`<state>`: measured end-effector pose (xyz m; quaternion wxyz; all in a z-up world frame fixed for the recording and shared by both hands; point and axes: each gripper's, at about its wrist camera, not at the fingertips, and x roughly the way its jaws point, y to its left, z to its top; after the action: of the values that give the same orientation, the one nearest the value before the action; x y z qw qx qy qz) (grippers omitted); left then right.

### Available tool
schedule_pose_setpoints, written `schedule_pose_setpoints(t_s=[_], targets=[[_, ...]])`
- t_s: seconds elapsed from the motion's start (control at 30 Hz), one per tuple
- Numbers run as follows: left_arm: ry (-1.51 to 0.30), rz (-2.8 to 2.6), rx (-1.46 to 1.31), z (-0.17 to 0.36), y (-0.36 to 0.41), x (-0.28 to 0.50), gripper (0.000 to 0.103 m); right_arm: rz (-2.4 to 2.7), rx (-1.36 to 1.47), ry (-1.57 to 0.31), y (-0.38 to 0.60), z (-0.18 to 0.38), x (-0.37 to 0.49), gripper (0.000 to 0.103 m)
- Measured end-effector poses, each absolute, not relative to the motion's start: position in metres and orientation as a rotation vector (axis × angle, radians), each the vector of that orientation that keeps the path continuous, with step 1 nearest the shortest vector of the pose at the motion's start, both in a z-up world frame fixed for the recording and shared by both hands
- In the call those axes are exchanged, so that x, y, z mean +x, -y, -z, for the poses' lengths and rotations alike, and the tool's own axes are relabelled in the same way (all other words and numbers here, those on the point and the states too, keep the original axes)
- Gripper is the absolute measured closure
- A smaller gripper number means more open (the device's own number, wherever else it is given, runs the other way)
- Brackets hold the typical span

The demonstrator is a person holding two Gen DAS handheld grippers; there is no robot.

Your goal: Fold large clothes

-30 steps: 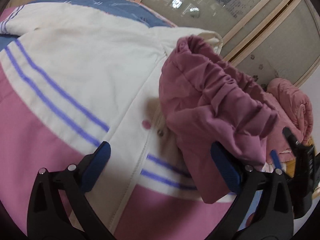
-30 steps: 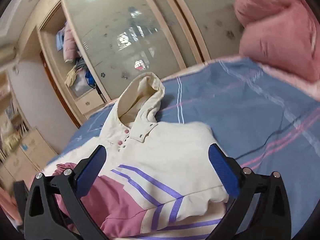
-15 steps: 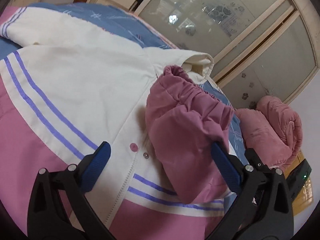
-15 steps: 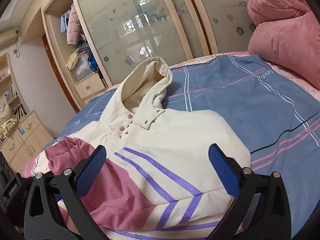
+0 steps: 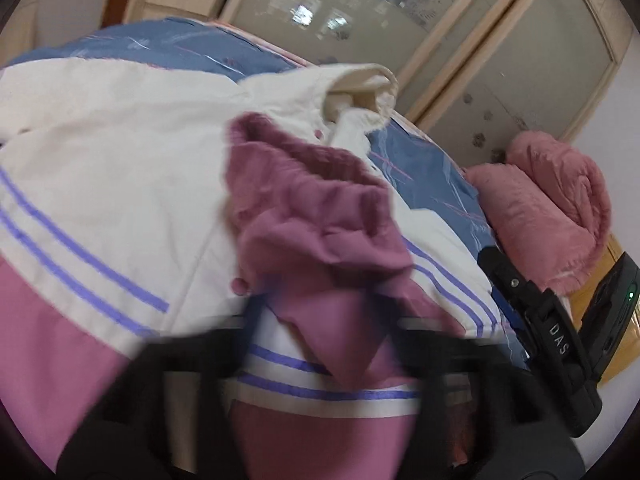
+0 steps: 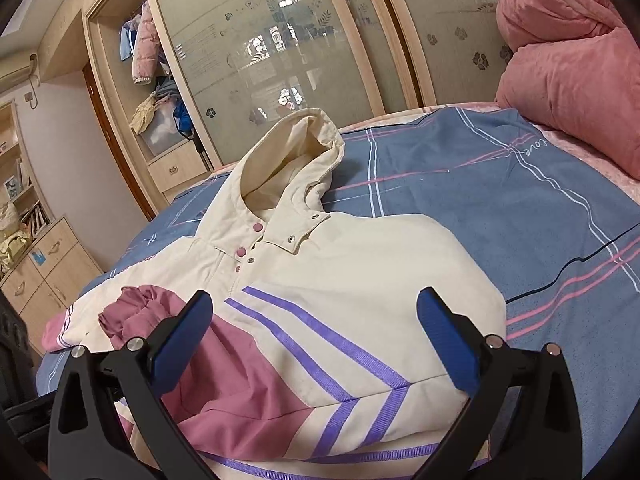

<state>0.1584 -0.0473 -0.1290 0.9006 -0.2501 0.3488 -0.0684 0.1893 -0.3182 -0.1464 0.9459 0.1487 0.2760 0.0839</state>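
jacket [image 6: 320, 300] flat on the bed [image 6: 500, 200], hood away | pink sleeve [image 5: 320, 216] folded over its chest, right ahead of left claw [image 5: 320, 320] | that claw's been closing, blurry, can't tell if gripping | right claw [image 6: 312, 340] released, nothing in it

Your left gripper [image 5: 320, 320] has just been closing its jaws, now blurred, around the pink sleeve [image 5: 316, 216] lying across the jacket [image 5: 120, 152]. Your right gripper [image 6: 312, 344] dropped lower toward the jacket's front.
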Motion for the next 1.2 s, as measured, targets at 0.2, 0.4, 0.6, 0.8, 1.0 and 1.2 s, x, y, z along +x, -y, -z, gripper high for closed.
schedule_pose_setpoints(t_s=[0.2,0.4,0.6,0.8,1.0,1.2], targets=[[-0.621,0.114,-0.405,0.105,0.06,0.143,0.005,-0.166,0.284,-0.573,0.314,0.149,0.192,0.001],[-0.735,0.105,-0.327,0.126,0.072,0.162,0.037,-0.158,0.267,-0.576,0.312,0.151,0.193,0.001],[-0.744,0.021,-0.204,0.125,0.063,0.176,0.094,-0.166,0.263,-0.571,0.309,0.152,0.193,0.001],[-0.674,-0.244,-0.09,0.106,0.028,0.2,0.095,-0.188,0.232,-0.533,0.302,0.146,0.187,0.001],[-0.843,-0.359,0.035,0.161,0.022,0.219,0.085,-0.059,0.061,-0.75,0.285,0.176,0.213,0.001],[-0.816,-0.388,0.081,0.178,0.026,0.213,0.082,-0.047,0.133,-0.695,0.293,0.171,0.207,0.001]])
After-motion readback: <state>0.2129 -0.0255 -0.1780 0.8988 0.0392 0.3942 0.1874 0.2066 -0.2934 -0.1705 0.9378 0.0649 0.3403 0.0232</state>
